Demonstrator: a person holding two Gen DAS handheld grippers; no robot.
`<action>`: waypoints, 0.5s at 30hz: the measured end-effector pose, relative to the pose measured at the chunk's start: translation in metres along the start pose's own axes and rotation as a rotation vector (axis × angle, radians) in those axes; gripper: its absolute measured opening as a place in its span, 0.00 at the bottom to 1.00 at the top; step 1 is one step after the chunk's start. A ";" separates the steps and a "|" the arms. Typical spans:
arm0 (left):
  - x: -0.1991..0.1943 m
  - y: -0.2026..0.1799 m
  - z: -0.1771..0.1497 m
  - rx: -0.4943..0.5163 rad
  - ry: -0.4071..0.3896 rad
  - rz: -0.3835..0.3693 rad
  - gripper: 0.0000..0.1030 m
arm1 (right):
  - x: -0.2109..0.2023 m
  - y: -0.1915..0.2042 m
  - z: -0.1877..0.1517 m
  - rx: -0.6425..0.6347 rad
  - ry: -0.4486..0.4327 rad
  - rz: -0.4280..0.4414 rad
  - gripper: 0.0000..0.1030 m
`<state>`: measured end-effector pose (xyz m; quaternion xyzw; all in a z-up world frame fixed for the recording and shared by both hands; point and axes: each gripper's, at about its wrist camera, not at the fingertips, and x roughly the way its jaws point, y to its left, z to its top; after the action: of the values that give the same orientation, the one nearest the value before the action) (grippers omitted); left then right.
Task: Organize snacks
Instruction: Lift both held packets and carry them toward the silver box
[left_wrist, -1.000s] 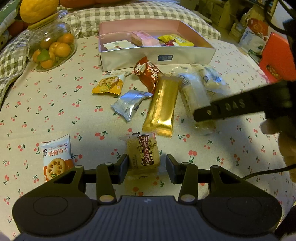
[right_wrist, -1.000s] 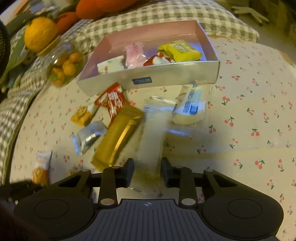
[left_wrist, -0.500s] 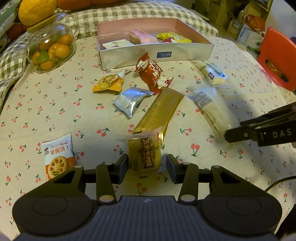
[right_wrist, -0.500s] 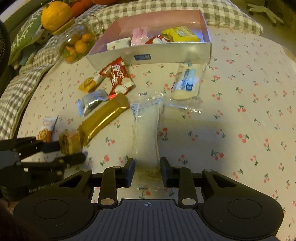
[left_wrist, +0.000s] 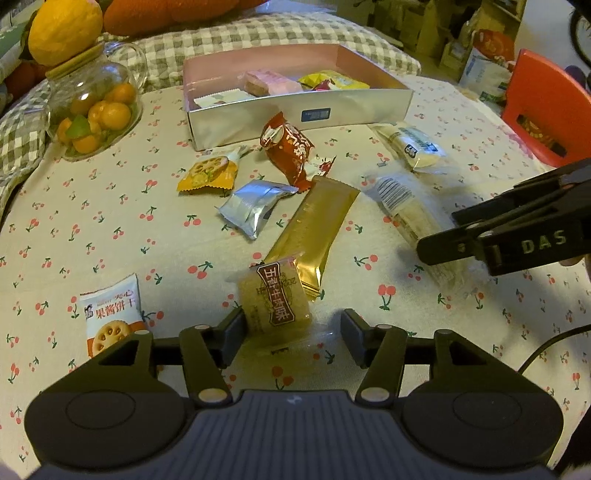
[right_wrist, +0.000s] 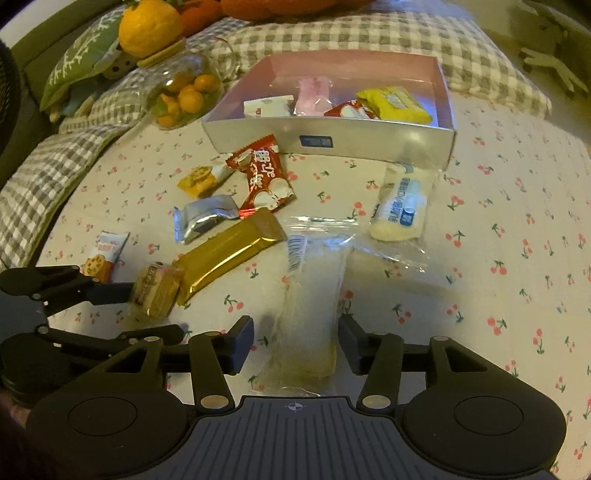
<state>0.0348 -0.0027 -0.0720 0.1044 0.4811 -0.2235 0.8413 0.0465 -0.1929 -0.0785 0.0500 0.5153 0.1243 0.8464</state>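
My left gripper (left_wrist: 293, 332) hovers low over the cherry-print cloth, its jaws opening. A small yellow cake packet with a brown label (left_wrist: 273, 302) lies between them, against the left finger and clear of the right one. My right gripper (right_wrist: 295, 343) also has its jaws opening, and a long clear packet (right_wrist: 314, 302) lies between them with a gap on each side. The pink box with silver walls (left_wrist: 258, 122) stands at the back and holds several snacks. In the left wrist view the right gripper (left_wrist: 461, 236) reaches in from the right over the clear packet (left_wrist: 413, 214).
Loose on the cloth lie a gold bar (left_wrist: 314, 236), a silver packet (left_wrist: 255, 206), a red packet (left_wrist: 288, 147), an orange biscuit packet (left_wrist: 207, 173), a white biscuit packet (left_wrist: 110, 321) and a cream bread packet (left_wrist: 413, 147). A glass jar of small oranges (left_wrist: 92, 114) stands back left, a red seat (left_wrist: 546, 110) at the right.
Both grippers' jaws have spread apart. The right one has let go of the long clear packet, which now rests on the cloth. The left one's right finger has come off the cake packet.
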 end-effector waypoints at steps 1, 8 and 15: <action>0.000 0.001 0.000 -0.004 -0.002 0.001 0.50 | 0.002 0.001 0.000 0.001 0.004 -0.008 0.49; -0.001 0.005 0.002 -0.045 -0.002 0.006 0.45 | 0.010 0.007 0.002 -0.008 -0.002 -0.053 0.49; -0.003 0.008 0.002 -0.075 0.008 0.011 0.42 | 0.010 0.013 0.001 -0.057 -0.001 -0.106 0.32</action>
<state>0.0395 0.0045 -0.0687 0.0764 0.4917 -0.2002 0.8440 0.0493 -0.1773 -0.0842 -0.0012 0.5131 0.0938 0.8532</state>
